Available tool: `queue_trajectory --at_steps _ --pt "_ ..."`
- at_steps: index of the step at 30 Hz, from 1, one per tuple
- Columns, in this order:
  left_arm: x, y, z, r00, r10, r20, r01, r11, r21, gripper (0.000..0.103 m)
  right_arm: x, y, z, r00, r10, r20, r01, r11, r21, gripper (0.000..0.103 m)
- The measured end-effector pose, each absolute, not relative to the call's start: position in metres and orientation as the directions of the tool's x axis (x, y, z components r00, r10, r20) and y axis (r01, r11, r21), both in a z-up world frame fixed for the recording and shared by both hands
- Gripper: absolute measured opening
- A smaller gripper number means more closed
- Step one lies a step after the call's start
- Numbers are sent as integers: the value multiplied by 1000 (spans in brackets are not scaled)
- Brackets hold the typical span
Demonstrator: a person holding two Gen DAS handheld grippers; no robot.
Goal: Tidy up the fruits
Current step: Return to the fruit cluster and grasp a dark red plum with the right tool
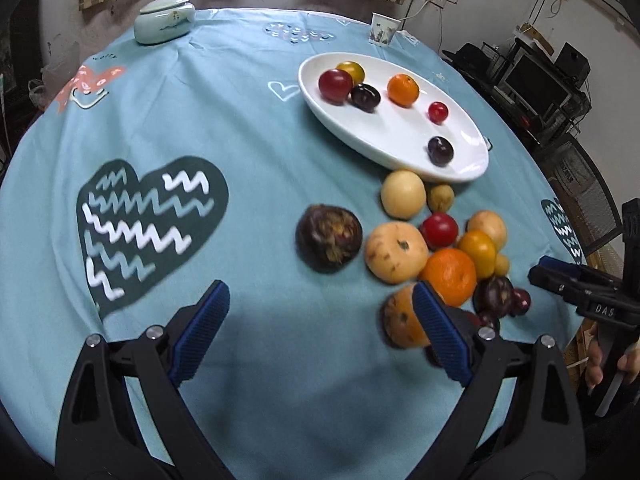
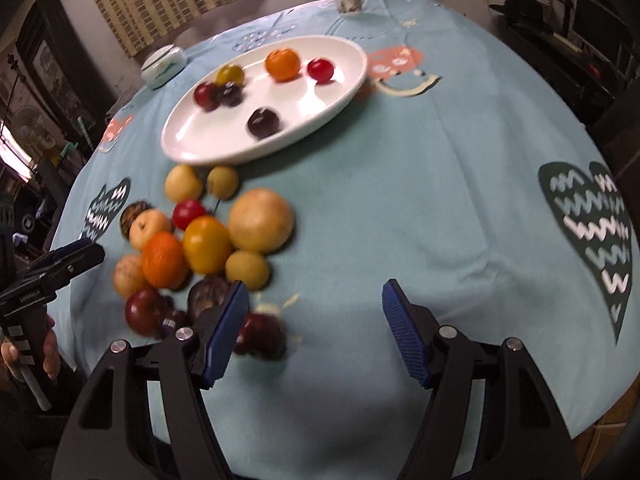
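Loose fruits (image 1: 440, 256) heaped on the tabletop (image 1: 240, 128) just beside a white plate (image 1: 384, 136): pears, oranges, tomatoes, dark plums. Six more fruits already on the plate, among them an orange (image 1: 403, 89) and two dark plums. One dark round fruit (image 1: 329, 238) apart, left of the heap. Left tongs (image 1: 320, 332) spread wide, nothing between. Right tongs (image 2: 314, 332) also spread, empty, a reddish fruit (image 2: 260, 336) just beside the left pad. Farther back, a paper cup (image 1: 384, 29) and a lidded ceramic jar (image 1: 164, 20).
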State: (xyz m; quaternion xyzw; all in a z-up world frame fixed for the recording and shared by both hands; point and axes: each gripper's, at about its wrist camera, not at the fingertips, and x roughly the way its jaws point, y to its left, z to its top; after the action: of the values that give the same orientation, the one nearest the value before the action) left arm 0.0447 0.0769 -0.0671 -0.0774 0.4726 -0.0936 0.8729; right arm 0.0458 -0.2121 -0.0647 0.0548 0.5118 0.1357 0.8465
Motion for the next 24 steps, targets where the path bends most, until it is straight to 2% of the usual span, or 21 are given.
queue_trajectory --at_steps 8,12,16,17,24 --pt "16 56 -74 523 -235 -820 146 972 -185 94 11 -186 -68 438 286 -852 -280 944 173 68" --pt "9 53 -77 516 -231 -825 157 972 -174 94 6 -181 -70 452 291 -843 -306 939 160 60" --pt "6 52 -81 504 -224 -834 156 973 -167 94 19 -173 -82 432 281 -857 -315 937 149 42" --pt "7 51 -82 502 -222 -836 157 974 -164 94 19 -171 -82 448 273 -852 -323 937 131 33" --pt "17 46 -92 486 -205 -850 148 977 -151 94 10 -175 -64 486 264 -833 -295 947 128 32"
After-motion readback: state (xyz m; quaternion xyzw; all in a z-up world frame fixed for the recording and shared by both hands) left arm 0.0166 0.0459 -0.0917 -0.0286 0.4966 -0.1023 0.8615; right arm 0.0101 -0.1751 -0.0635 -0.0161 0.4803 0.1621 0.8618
